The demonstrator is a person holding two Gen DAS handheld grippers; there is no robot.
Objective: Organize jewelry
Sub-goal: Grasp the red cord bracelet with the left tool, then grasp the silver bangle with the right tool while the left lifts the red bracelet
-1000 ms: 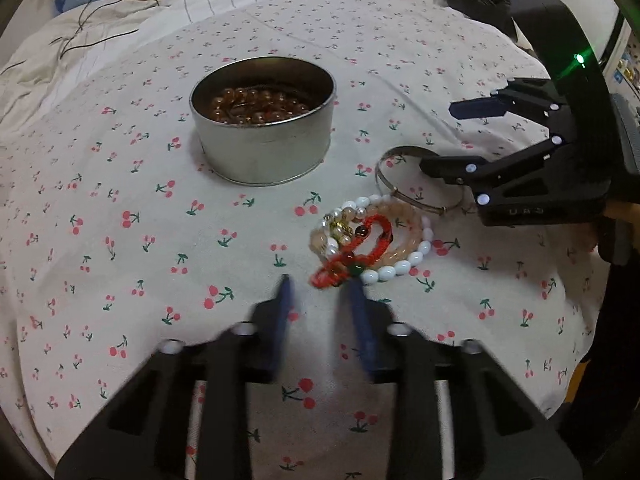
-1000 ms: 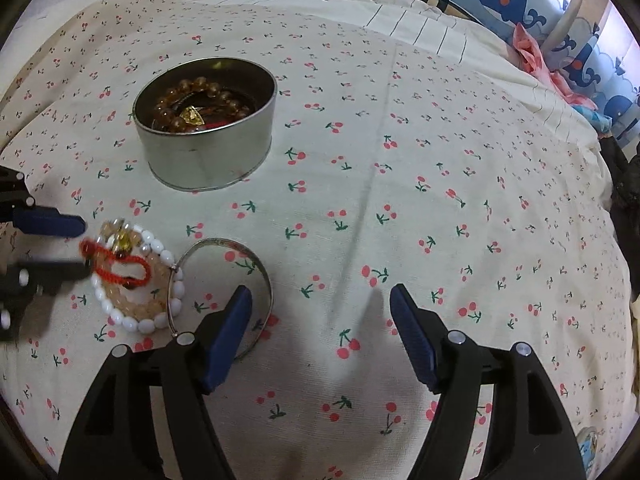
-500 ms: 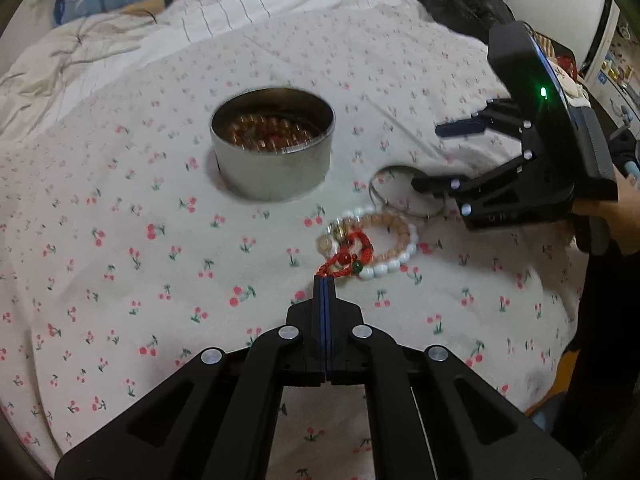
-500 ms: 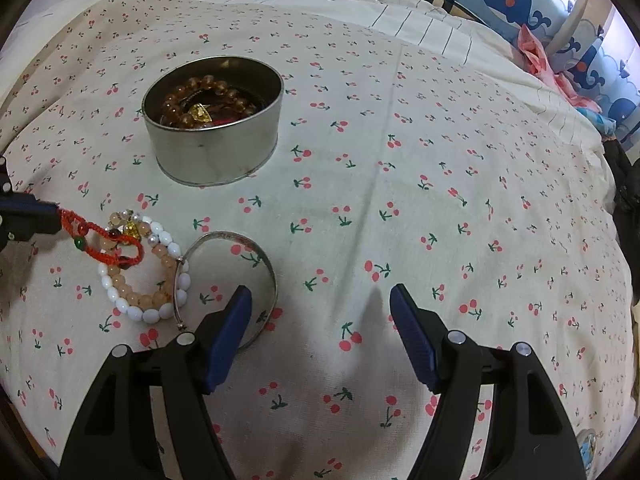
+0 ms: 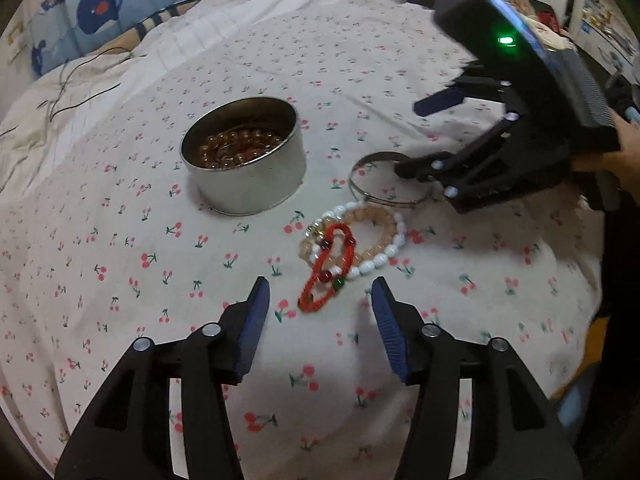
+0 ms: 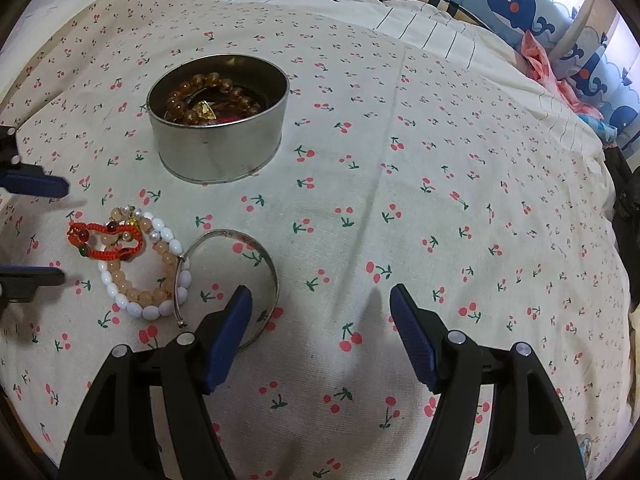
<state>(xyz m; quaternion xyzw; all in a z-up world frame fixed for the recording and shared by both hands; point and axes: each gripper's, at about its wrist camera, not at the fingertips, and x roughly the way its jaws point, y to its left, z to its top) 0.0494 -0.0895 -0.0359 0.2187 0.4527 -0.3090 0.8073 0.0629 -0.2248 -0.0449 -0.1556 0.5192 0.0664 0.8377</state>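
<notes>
A round metal tin (image 5: 244, 176) (image 6: 218, 148) holds amber bead bracelets. Beside it on the cherry-print cloth lie a red cord bracelet (image 5: 328, 268) (image 6: 106, 242), a white-and-peach bead bracelet (image 5: 376, 240) (image 6: 148, 280) under it, and a silver bangle (image 5: 384, 196) (image 6: 240, 280). My left gripper (image 5: 320, 312) (image 6: 36, 232) is open, just short of the red bracelet, which lies free on the cloth. My right gripper (image 6: 320, 324) (image 5: 408, 136) is open and empty, its left finger over the bangle's near rim.
The cherry-print cloth (image 6: 400, 200) covers a bed. A whale-print pillow (image 6: 520, 4) and pink fabric (image 6: 548, 64) lie at the far edge, with a thin black cable (image 5: 80, 76) on the striped sheet.
My left gripper closed on the red bracelet's end and pulled it toward me, then opened and let it go. The right gripper stayed open and hardly moved.
</notes>
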